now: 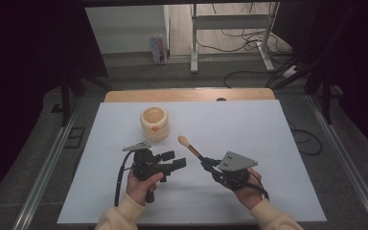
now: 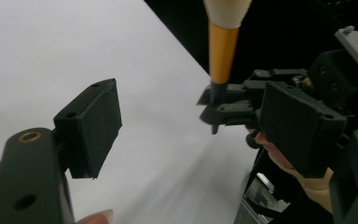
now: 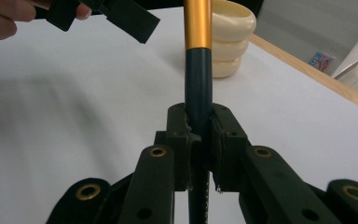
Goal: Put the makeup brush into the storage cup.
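A white table [image 1: 249,124] carries a cream ribbed cup [image 1: 155,123] toward its far side. Nearer the person, the left gripper [image 1: 175,160] hovers with jaws spread wide and empty. The right gripper [image 1: 206,163] clamps the dark handle of a brush [image 1: 189,145], whose cream tip points toward the cup without touching it.

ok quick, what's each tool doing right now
left tool: open, holding nothing.
right tool: closed on the dark handle of the brush.
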A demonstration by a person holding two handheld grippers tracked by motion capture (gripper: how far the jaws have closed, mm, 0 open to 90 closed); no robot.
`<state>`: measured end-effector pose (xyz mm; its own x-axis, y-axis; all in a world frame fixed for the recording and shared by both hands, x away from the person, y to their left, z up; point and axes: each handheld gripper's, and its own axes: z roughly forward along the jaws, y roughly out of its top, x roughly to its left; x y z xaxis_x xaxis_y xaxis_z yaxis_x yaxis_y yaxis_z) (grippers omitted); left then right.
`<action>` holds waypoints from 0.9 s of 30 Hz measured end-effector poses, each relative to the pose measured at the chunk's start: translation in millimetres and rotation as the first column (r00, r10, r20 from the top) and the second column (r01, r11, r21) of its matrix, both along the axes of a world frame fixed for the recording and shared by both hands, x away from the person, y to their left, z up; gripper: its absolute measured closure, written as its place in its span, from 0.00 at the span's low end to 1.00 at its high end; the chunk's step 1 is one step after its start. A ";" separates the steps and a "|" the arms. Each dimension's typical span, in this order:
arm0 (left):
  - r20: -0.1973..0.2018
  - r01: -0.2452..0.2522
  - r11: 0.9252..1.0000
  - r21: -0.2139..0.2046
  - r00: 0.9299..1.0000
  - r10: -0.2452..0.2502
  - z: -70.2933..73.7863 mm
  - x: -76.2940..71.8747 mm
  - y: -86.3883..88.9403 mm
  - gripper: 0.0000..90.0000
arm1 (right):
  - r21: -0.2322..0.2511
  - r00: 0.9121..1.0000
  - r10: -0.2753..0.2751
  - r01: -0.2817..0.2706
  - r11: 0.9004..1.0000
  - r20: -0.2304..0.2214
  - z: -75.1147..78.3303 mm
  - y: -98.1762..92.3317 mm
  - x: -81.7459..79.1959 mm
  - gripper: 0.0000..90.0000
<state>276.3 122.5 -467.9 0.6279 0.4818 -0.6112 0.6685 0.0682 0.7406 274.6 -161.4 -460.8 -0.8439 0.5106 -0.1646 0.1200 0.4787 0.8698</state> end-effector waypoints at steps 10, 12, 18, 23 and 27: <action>0.030 0.005 1.000 -0.001 1.000 -0.005 3.1 2.7 -14.8 0.31 | -0.005 1.000 0.004 -0.004 1.000 -0.004 -1.6 4.5 -0.9 0.88; 0.032 0.000 1.000 -0.003 0.999 0.000 3.4 3.7 -16.6 0.33 | -0.004 1.000 0.005 -0.005 1.000 -0.003 -1.8 5.0 -1.1 0.88; 0.041 -0.014 1.000 -0.011 0.999 0.015 3.7 6.9 -21.9 0.40 | -0.005 1.000 0.008 -0.008 1.000 -0.004 -2.4 6.8 -1.5 0.88; 0.034 -0.030 0.999 -0.025 0.999 0.031 3.0 9.0 -23.8 0.54 | -0.006 1.000 0.015 -0.015 1.000 -0.005 -3.4 9.5 -2.3 0.88; 0.023 -0.023 0.999 -0.040 0.999 0.024 2.1 10.4 -24.9 0.66 | -0.006 1.000 0.016 -0.016 1.000 -0.007 -3.9 11.3 -2.9 0.88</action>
<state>286.8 97.6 -465.8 0.6308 0.4722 -0.6158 0.6491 0.1137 0.7521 271.8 -150.1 -464.7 -0.8533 0.4958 -0.1616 0.1186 0.4863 0.8657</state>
